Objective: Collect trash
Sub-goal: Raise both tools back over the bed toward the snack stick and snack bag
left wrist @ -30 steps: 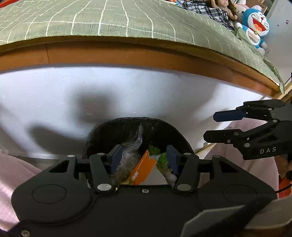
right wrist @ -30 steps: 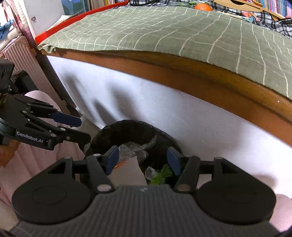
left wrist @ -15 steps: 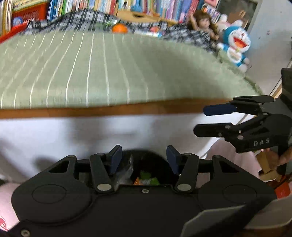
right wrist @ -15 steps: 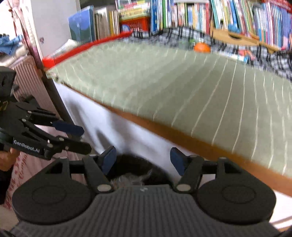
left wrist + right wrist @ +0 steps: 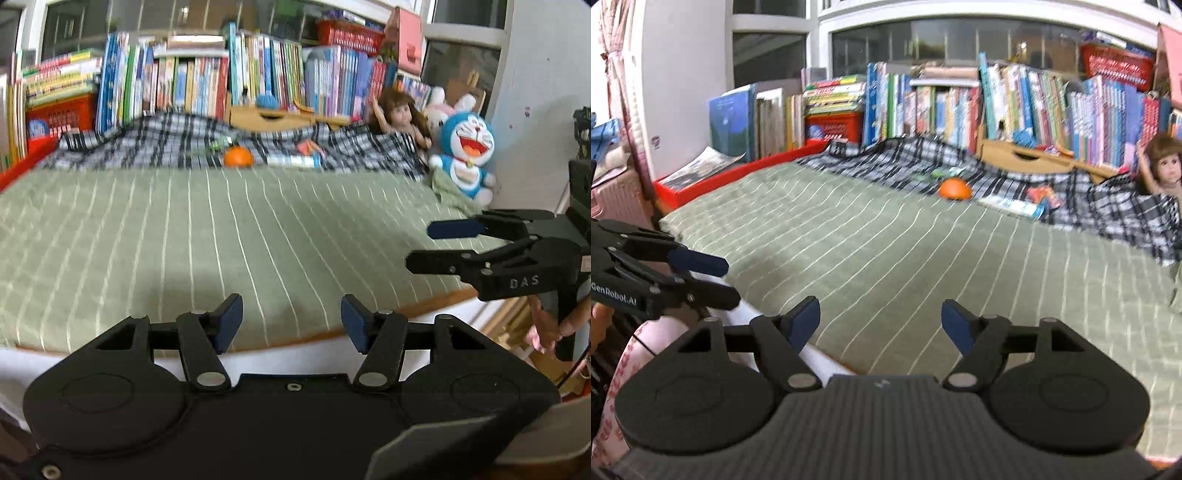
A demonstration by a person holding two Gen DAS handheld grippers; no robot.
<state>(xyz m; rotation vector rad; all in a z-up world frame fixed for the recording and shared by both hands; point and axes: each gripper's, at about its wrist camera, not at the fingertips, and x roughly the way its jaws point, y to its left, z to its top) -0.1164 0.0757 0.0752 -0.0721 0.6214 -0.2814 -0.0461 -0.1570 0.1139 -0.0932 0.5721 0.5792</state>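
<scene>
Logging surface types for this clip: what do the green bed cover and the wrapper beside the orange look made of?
Green bed cover: matte woven fabric, likely cotton; white grid lines, soft ripples. Wrapper beside the orange: probably printed plastic film, lying flat; too blurred for certainty.

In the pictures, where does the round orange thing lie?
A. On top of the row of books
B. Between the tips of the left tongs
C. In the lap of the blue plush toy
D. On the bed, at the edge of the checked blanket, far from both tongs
D: the orange thing rests on the bed by the checked blanket, while the left tongs and right tongs are open and hold nothing.
</scene>
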